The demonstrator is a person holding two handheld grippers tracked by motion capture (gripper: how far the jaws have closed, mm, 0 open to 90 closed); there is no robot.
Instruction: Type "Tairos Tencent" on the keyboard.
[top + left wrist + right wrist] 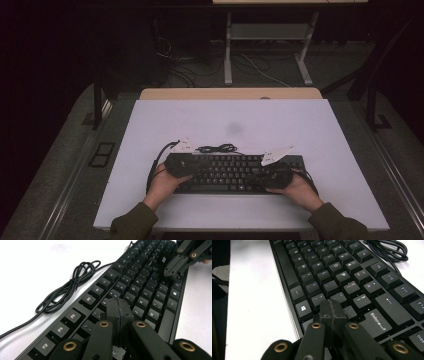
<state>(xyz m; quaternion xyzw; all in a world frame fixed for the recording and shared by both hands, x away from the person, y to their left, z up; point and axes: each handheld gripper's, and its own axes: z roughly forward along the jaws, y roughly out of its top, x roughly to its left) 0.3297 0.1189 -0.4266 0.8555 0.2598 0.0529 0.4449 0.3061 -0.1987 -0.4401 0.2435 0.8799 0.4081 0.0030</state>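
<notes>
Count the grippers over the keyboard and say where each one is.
2. The left gripper sits over the left end of the keyboard, jaws shut and empty. The right gripper sits over its right end, near the Enter key, also shut.

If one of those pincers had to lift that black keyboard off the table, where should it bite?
Probably on a short end edge of the keyboard, coming in level from the side. It lies flat and is wide but thin, so an open tool could span its thickness there. The coiled cable behind the far edge makes that side awkward. Both tools are shut now.
</notes>
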